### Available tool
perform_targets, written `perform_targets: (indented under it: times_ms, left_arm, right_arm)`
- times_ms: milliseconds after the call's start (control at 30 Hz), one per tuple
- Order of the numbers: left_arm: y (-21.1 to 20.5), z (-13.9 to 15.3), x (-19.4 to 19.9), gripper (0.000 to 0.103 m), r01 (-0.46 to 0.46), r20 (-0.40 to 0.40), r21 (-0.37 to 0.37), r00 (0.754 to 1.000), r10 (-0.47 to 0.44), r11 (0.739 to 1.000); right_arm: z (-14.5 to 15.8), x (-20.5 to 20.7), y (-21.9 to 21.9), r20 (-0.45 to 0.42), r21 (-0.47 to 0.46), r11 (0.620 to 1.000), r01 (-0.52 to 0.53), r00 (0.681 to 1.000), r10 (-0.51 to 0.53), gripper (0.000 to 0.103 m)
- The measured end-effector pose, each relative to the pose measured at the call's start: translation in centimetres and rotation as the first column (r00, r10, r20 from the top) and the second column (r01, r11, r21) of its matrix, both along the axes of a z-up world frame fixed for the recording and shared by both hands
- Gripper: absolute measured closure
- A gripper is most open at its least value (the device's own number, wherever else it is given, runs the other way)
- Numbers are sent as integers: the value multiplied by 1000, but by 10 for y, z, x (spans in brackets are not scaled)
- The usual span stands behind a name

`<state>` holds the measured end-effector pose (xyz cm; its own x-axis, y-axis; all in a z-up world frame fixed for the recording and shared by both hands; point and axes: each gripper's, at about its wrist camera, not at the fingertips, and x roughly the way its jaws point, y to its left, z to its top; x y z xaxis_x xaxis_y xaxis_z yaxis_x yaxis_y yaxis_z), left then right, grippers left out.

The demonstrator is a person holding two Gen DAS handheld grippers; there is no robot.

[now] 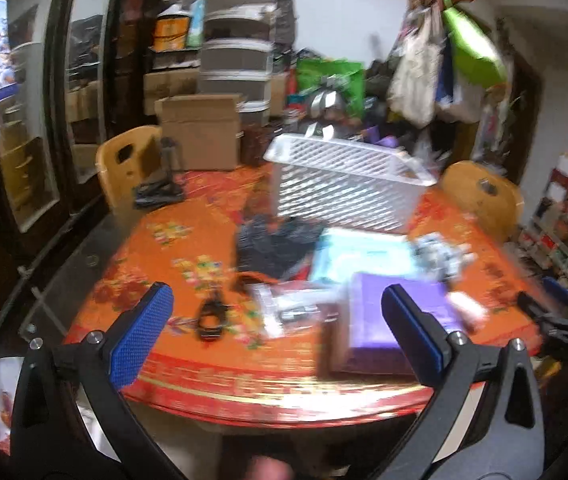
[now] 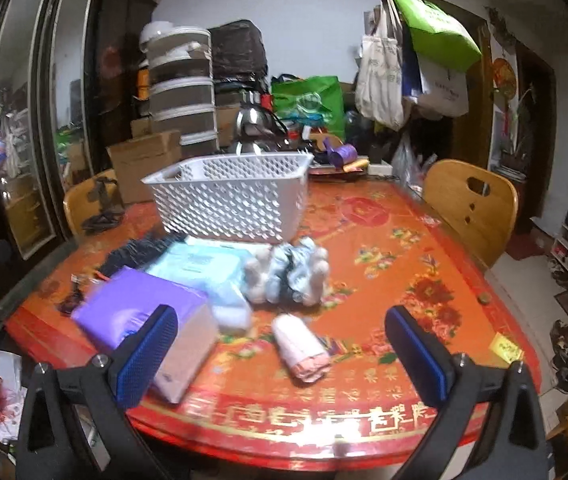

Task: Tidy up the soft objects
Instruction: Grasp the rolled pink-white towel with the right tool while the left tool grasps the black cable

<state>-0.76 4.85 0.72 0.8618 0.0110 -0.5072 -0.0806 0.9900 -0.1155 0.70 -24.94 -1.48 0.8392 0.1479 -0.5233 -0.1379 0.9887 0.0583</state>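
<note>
Both my claws are wide and empty, left claw (image 1: pixel 277 330) and right claw (image 2: pixel 282 350) over the near bench (image 2: pixel 423 248) edge; soft stuff, purple pack (image 2: pixel 140 306), pink roll (image 2: pixel 301 346), sits before the basket (image 2: pixel 230 196)

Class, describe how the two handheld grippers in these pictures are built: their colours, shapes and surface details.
Both match. The left gripper and the right gripper each have two black plastic arms with triangular cut-outs and silver screw heads at the joints. Each arm ends in a flat rectangular blue pad with a fine dimpled texture. No cables, markings or sleeves show.
</note>
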Motion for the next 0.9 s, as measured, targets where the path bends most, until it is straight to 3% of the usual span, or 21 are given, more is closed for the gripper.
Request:
perform_targets:
  times_ms: [133,200,300,433,633,733,900]
  left_arm:
    - [30,-28,25,0,-65,-91,12,994,66,998]
    - [51,-48,34,0,-79,-124,-43,990,73,996]
    - [67,-73,48,0,-90,-163,-56,983,80,994]
    - [72,-100,65,0,-96,-193,9,976,96,995]
    - [77,-129,84,2,-81,-224,8,971,81,997]
    - [83,-141,93,10,-68,-235,-17,970,62,998]
    - [79,-156,106,19,-42,-252,-7,967,39,999]
  right_arm:
    - [-34,27,-13,-154,84,996,-19,988,31,0]
    - [-50,32,-18,-182,91,996,-9,983,26,0]
    - [-68,39,-22,-216,91,996,0,976,20,0]
    - [-83,45,-26,-232,103,995,-14,972,38,1]
    - [-93,49,-26,-202,59,998,-19,979,30,3]
    - [-96,51,-23,-179,22,999,-25,984,28,3]
    - [-96,57,-9,-161,-44,998,-51,986,43,21]
